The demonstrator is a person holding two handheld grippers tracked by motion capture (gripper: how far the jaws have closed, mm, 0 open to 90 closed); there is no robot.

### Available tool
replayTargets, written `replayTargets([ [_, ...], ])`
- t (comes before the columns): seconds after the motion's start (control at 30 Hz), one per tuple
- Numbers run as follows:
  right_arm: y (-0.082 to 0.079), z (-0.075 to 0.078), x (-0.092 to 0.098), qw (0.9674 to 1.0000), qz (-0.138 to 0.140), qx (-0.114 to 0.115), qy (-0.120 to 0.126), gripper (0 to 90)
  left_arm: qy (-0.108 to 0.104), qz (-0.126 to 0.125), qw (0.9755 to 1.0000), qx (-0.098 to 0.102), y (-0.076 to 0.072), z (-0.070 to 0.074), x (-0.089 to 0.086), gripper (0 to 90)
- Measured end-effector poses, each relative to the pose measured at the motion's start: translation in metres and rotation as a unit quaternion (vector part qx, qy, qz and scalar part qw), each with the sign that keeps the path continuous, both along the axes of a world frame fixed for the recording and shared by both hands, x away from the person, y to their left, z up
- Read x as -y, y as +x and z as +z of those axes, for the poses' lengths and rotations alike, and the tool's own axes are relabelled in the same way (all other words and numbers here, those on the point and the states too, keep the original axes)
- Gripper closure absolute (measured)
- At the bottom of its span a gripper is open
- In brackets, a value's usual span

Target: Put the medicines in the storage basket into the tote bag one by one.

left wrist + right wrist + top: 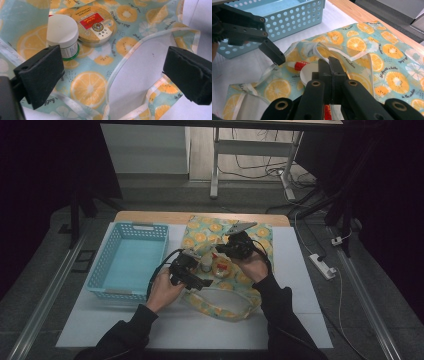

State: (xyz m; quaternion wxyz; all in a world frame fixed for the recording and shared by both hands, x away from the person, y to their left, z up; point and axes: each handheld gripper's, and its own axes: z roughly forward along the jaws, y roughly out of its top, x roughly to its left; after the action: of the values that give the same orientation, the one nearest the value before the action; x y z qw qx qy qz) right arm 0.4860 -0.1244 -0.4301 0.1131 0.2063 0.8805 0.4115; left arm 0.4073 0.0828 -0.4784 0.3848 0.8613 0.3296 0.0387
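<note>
Left gripper view: left gripper (112,75) jaws spread, nothing between – white-capped bottle (62,33) and round tin (96,26) lie just ahead-left on the orange-print bag (87,85); right gripper (329,68) pressed together, apparently pinching the bag edge.

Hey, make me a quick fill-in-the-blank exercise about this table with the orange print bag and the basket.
1. The left gripper has its jaws ____.
2. The small jar has a ____ lid.
3. The round tin lies on the ____-printed bag.
4. The basket on the table is light ____.

Missing words: open; white; orange; blue
</note>
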Motion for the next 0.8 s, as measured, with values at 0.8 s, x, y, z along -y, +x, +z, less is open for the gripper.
replayTargets([
  [0.8, -0.001, 0.001, 0.0, 1.0, 0.001, -0.001, 0.002, 89.6, 0.008, -0.021, 0.9997, -0.009, -0.015, -0.021, 0.006, 0.0],
])
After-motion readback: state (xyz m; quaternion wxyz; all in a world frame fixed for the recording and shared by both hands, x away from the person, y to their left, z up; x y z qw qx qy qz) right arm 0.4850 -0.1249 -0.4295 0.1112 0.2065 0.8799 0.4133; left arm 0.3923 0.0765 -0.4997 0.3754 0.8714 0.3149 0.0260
